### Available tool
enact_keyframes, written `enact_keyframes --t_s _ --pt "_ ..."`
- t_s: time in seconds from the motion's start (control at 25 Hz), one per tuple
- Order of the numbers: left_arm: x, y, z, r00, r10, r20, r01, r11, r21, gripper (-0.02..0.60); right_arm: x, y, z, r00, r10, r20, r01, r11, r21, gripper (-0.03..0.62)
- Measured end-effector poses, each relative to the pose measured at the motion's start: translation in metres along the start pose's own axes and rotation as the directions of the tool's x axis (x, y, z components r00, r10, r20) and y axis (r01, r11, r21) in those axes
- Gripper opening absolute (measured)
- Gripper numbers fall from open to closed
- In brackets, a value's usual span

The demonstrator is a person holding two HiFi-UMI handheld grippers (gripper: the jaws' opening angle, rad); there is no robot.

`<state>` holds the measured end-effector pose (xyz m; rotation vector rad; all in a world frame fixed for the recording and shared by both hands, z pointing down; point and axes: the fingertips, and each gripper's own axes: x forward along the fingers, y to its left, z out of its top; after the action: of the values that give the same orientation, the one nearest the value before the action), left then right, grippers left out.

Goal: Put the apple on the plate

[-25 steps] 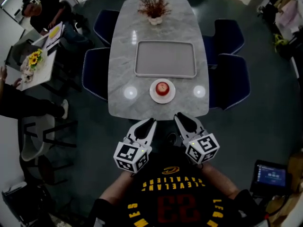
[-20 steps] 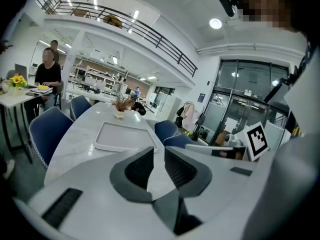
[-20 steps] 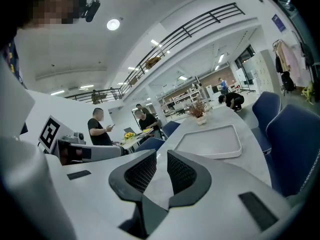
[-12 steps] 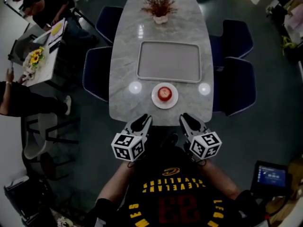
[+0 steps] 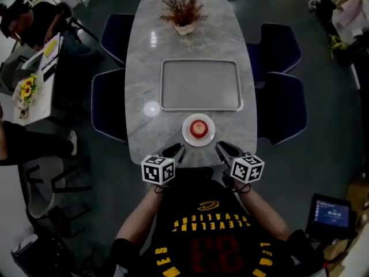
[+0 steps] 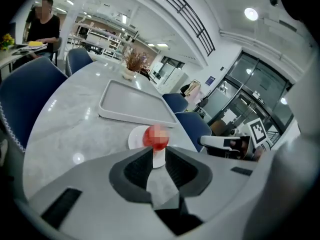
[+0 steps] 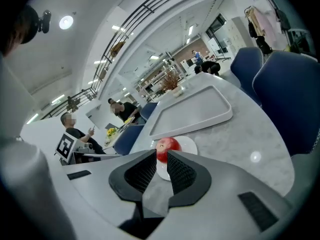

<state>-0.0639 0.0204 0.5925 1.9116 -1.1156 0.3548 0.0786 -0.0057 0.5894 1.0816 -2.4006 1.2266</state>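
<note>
A red apple rests on a small white plate near the front edge of the grey marble table. My left gripper hovers at the table's edge, just left of the plate. At the same edge, my right gripper hovers just right of it. Both hold nothing, their jaws drawn together to a narrow slit. The left gripper view shows the apple and plate just past its fingertips. In the right gripper view the apple on the plate shows beyond the gripper.
A large grey tray lies behind the plate. A dried plant in a white pot stands at the far end. Blue chairs flank the table. People sit at a side table to the left.
Both grippers have drawn back toward the person's chest and now sit closer together at the table's edge. The apple has stayed on the plate.
</note>
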Motion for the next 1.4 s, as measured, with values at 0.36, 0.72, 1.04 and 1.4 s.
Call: enact_keyframes --t_s 0.36,0.72,1.04,1.4 --pt "0.048 0.049 0.003 0.991 -0.037 -0.131 0.032 0.999 -0.038 0.064 0.033 -0.050 -0.003 0.983 -0.170 -0.071 0.167 0.985 -0.039 0.052" --pt "0.073 0.059 -0.007 0.983 -0.026 -0.182 0.004 0.993 -0.120 0.064 0.056 -0.075 -0.014 0.970 -0.195 -0.144 0.190 0.981 -0.043 0.052" --pt "0.089 0.062 -0.013 0.980 -0.005 -0.200 -0.035 0.980 -0.194 0.064 0.072 -0.086 -0.028 0.965 -0.154 -0.212 0.158 0.988 -0.001 0.052" --pt "0.094 0.069 -0.025 0.975 -0.032 -0.220 -0.044 0.943 -0.329 0.063 0.075 -0.087 -0.032 0.959 -0.127 -0.252 0.161 0.980 0.121 0.051"
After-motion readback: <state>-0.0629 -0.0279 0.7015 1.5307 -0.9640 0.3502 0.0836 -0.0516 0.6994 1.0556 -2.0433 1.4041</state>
